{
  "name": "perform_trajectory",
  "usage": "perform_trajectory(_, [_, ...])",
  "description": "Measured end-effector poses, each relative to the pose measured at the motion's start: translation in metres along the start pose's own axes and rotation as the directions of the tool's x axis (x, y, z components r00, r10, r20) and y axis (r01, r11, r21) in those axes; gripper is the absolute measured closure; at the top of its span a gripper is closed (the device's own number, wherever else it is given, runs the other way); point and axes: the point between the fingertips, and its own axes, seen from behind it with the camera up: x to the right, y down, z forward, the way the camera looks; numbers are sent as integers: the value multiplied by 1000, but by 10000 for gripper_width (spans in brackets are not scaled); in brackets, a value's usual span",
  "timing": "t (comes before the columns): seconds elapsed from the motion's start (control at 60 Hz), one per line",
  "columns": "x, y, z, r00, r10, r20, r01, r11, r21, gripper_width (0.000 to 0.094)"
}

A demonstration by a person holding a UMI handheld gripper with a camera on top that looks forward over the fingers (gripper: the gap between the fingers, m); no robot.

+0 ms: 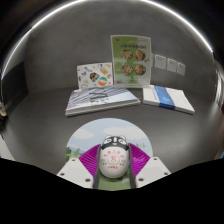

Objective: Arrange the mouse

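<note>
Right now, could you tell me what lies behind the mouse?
Beyond the mouse, held between the gripper fingers, lie booklets and a white box, with leaflets propped upright behind. The table under the mouse is hidden.

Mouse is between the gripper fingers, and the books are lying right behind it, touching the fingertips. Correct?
Not quite. In the gripper view the mouse does sit between the fingers of the gripper, but the books lie well beyond them near the wall, with bare table between, not touching the fingertips.

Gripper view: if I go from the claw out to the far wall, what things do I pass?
Claw holding the mouse between its fingers → mouse pad under it → flat grey booklet on the table → standing green-and-white leaflet → wall sockets.
</note>
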Motion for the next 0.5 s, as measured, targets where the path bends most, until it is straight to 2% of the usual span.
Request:
perform_trajectory(0.133, [0, 2, 0, 1000, 10, 22, -9, 999, -31, 355])
perform_trajectory(0.15, [0, 3, -2, 999, 17, 30, -15, 999, -41, 253])
perform_trajectory(0.167, [-2, 4, -5, 999, 26, 39, -24, 999, -48, 249])
perform_trajectory(0.233, [-3, -3, -23, 996, 62, 69, -61, 998, -18, 44])
perform_trajectory(0.283, [4, -13, -47, 992, 93, 83, -95, 995, 22, 92])
perform_trajectory(0.5, [74, -5, -135, 989, 132, 60, -136, 988, 73, 93])
